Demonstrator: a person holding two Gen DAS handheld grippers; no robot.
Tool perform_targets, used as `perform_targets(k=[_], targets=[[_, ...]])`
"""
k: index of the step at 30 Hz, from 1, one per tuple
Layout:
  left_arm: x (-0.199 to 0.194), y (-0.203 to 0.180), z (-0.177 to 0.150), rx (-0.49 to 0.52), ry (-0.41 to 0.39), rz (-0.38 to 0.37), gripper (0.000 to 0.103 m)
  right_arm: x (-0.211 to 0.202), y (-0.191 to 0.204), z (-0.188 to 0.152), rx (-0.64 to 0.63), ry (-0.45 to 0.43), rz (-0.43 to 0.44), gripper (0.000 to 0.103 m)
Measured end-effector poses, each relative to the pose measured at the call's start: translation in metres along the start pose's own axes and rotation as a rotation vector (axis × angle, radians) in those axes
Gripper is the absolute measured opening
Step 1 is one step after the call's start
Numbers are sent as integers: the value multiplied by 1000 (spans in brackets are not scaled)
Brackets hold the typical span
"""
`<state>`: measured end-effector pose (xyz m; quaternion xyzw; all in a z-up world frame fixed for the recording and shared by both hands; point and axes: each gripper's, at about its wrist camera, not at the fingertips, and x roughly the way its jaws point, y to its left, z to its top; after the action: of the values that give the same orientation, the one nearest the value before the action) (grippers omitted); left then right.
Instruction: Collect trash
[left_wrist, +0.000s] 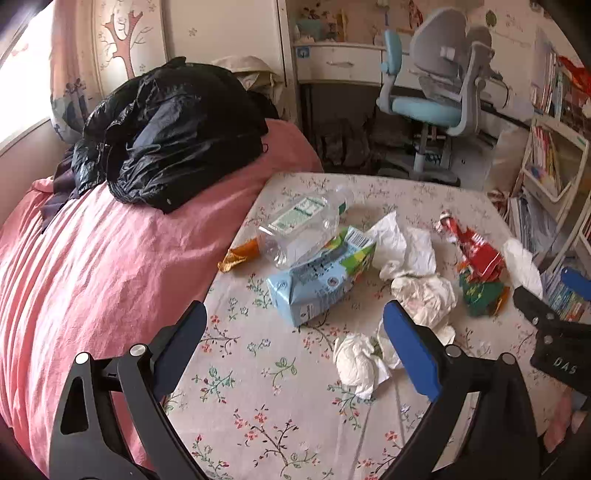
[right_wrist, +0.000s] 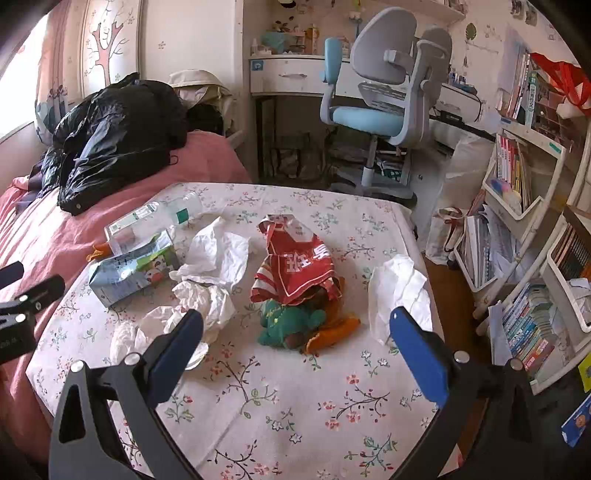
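Trash lies on a floral-clothed table. A clear plastic bottle rests on a blue and green carton, with an orange wrapper beside them. Crumpled white tissues lie in the middle. A red snack bag lies over a green wrapper. Another tissue lies at the right. My left gripper is open and empty above the table's near side. My right gripper is open and empty before the red bag.
A pink bed with a black jacket is on the left. A blue and grey desk chair and a desk stand behind the table. Bookshelves line the right.
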<state>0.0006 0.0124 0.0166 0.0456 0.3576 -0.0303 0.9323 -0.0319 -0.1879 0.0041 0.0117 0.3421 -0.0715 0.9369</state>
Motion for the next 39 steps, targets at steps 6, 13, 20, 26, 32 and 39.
perform_targets(k=[6, 13, 20, 26, 32, 39], targets=[[-2, -5, -1, 14, -25, -6, 93, 0, -2, 1, 8, -2, -14, 97], [3, -4, -2, 10, -14, 1, 94, 0, -4, 1, 14, -2, -17, 97], [3, -4, -2, 11, -20, 9, 96, -1, -7, 2, 20, -10, -29, 97], [2, -4, -2, 9, -28, 7, 96, -4, -9, 2, 28, -19, -32, 97], [1, -5, -1, 13, -26, 7, 96, -4, -9, 2, 30, -21, -30, 97], [1, -4, 1, 2, -41, 3, 96, -4, -9, 3, 32, -24, -31, 97]])
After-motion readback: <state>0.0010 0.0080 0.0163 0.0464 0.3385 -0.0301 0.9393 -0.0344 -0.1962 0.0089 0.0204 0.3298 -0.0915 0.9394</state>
